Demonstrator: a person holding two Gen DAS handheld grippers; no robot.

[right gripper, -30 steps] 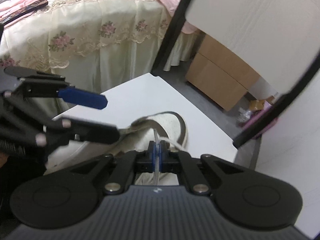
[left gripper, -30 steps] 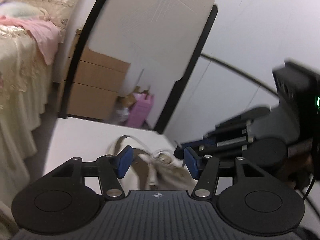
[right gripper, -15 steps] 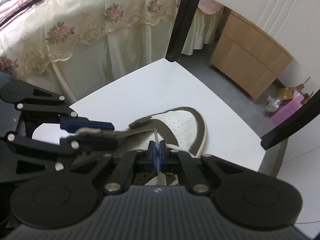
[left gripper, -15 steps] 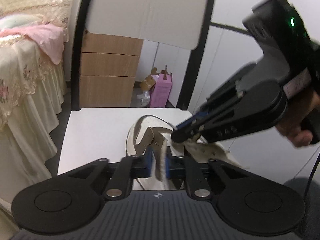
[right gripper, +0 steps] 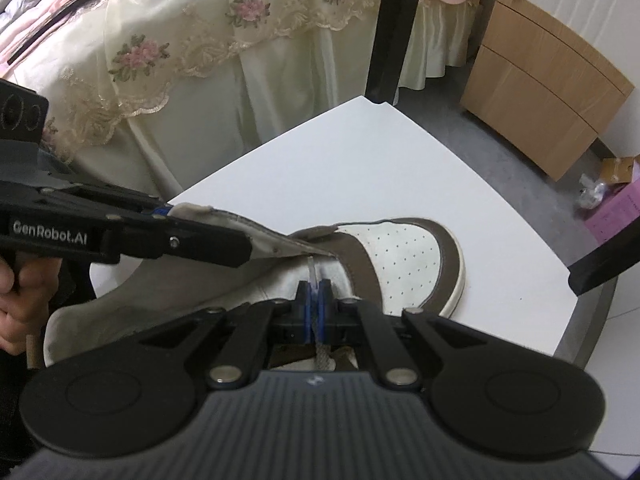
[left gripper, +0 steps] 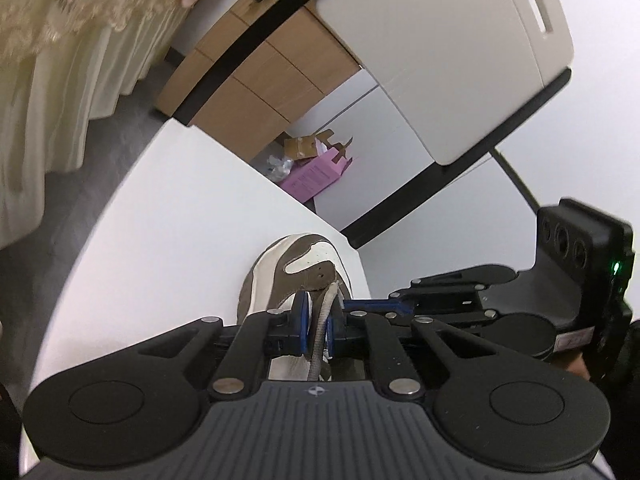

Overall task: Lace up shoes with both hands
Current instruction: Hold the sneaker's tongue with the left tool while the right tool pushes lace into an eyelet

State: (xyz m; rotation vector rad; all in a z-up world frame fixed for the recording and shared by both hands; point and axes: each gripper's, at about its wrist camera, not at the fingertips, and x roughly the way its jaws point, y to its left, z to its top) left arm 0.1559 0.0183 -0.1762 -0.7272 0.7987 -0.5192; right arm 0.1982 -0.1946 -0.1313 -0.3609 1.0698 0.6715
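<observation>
Our left gripper point(left gripper: 318, 308) has just closed; its fingers are clenched on the shoe's point(right gripper: 404, 248) eyelet flap point(right gripper: 276, 242), lifting it off the tongue. The shoe lies on the white bench point(right gripper: 360, 160), toe pointing away from us. Our right gripper point(right gripper: 314, 292) pinches the lace point(right gripper: 322, 354) just behind its clear tip, which points at the flap's lower end and sits just short of it. We see no lace crossing the eyelets in view, so we judge the lacing barely begun: this hole is not yet threaded, and the rows above remain.
</observation>
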